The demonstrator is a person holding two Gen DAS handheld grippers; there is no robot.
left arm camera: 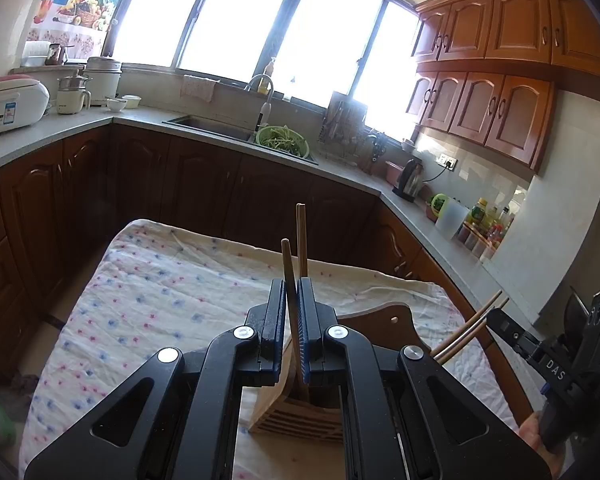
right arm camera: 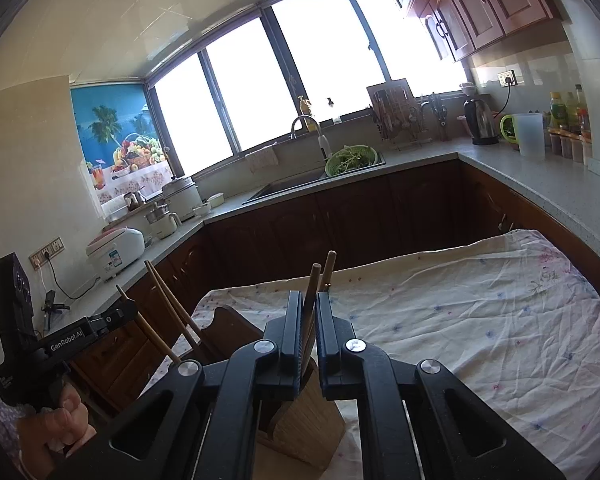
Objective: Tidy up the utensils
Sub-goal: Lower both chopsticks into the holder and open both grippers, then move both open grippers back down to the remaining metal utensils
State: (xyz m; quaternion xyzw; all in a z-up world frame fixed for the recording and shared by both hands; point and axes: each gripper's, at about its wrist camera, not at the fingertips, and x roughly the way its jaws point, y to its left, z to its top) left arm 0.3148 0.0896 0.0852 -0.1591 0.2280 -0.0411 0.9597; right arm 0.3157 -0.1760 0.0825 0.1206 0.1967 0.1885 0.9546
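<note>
My left gripper is shut on a pair of wooden chopsticks that stand nearly upright between its pads. Their lower ends run down to the light bamboo utensil holder on the cloth right beneath. In the right wrist view my right gripper is shut on a second pair of chopsticks, also upright above the same holder. Each gripper shows in the other's view: the right gripper with its slanted chopsticks, and the left gripper with its chopsticks.
The holder stands on a table under a flowered white cloth. A brown wooden panel with a hole rises behind the holder. Dark cabinets and a grey counter ring the table, with a sink, a green colander, a kettle and bottles.
</note>
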